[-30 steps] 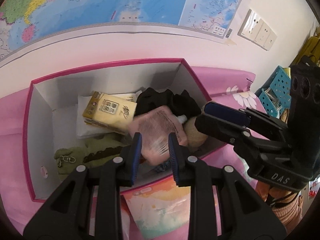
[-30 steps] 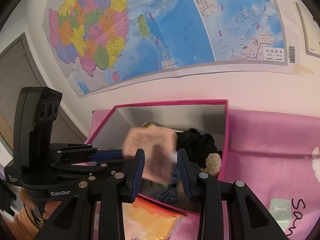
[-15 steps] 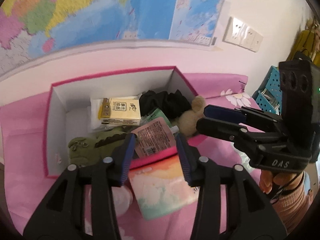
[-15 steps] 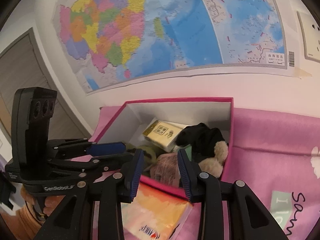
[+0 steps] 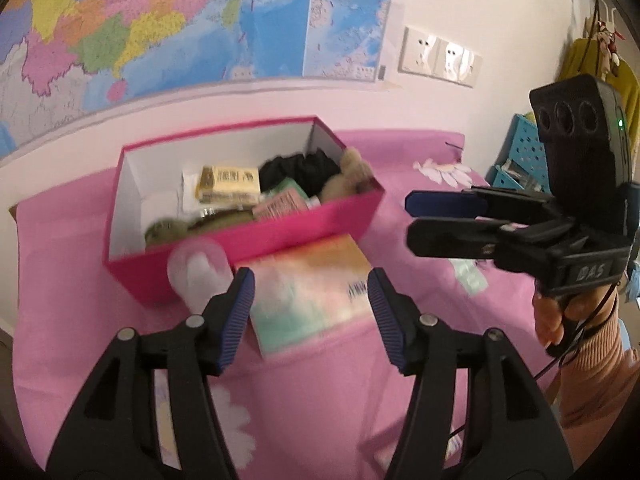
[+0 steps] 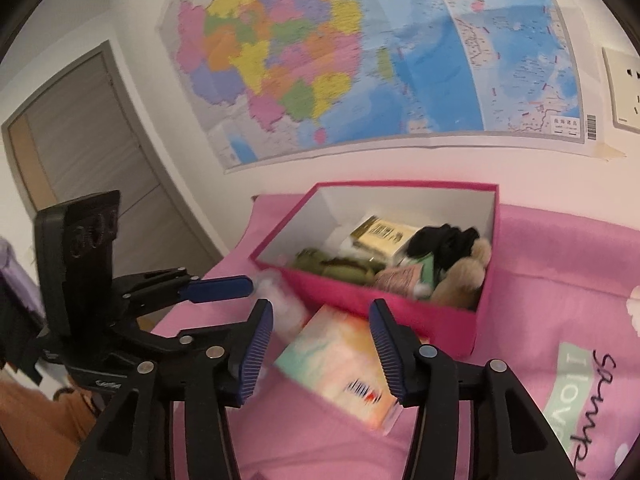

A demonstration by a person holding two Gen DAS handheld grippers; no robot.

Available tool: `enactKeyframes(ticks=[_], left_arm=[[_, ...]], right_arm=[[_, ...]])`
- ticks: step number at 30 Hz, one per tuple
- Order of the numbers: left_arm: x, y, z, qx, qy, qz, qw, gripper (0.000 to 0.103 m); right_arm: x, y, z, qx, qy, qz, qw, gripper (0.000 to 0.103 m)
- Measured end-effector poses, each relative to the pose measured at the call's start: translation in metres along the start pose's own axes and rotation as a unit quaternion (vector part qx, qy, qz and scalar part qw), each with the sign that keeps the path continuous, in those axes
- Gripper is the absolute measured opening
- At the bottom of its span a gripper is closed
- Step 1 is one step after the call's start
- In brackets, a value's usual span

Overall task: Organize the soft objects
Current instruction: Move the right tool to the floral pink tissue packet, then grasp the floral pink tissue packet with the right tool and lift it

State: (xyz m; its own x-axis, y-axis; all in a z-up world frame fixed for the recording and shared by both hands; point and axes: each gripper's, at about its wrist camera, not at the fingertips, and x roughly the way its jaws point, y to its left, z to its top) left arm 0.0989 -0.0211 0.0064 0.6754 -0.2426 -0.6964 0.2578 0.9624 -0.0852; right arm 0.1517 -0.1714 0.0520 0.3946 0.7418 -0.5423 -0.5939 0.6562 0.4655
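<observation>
A pink box (image 5: pixel 256 236) (image 6: pixel 384 304) on the pink cloth holds a yellow tissue pack (image 5: pixel 229 184), black cloth (image 5: pixel 298 170), a tan plush (image 5: pixel 348 176), a green plush (image 5: pixel 172 228) and a pink pouch (image 5: pixel 280 206) (image 6: pixel 396 280). A pastel tissue pack (image 5: pixel 308 296) (image 6: pixel 340 364) lies in front of the box, beside a clear round bag (image 5: pixel 199 276). My left gripper (image 5: pixel 310 320) is open and empty above the pastel pack. My right gripper (image 6: pixel 322 354) is open and empty, also over that pack.
A map hangs on the wall (image 6: pixel 360 60) behind the box. Blue baskets (image 5: pixel 516 152) stand at the right. A grey door (image 6: pixel 88 152) is at the left. The pink cloth (image 5: pixel 400 208) covers the surface all around.
The pink pouch left the grippers and now lies in the box. Both grippers opened wide and pulled back toward me, away from the box.
</observation>
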Motion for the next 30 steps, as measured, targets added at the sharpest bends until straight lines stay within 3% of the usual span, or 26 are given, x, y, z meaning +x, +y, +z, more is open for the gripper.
enactKeyframes(ticks=[6, 17, 26, 30], left_arm=[[0.000, -0.001, -0.044, -0.006, 0.038, -0.031, 0.9988, 0.060], [0.011, -0.018, -0.121, -0.013, 0.134, -0.106, 0.9853, 0.060], [0.014, -0.039, -0.148, -0.010, 0.173, -0.139, 0.9750, 0.060], [0.016, -0.043, -0.146, -0.008, 0.175, -0.164, 0.9708, 0.048]], right_arm=[[-0.012, 0.016, -0.034, -0.004, 0.030, 0.028, 0.999, 0.063], [0.007, 0.010, -0.123, 0.041, 0.162, 0.030, 0.986, 0.064], [0.010, 0.011, -0.155, 0.058, 0.206, 0.042, 0.976, 0.064], [0.008, 0.015, -0.162, 0.062, 0.210, 0.045, 0.975, 0.062]])
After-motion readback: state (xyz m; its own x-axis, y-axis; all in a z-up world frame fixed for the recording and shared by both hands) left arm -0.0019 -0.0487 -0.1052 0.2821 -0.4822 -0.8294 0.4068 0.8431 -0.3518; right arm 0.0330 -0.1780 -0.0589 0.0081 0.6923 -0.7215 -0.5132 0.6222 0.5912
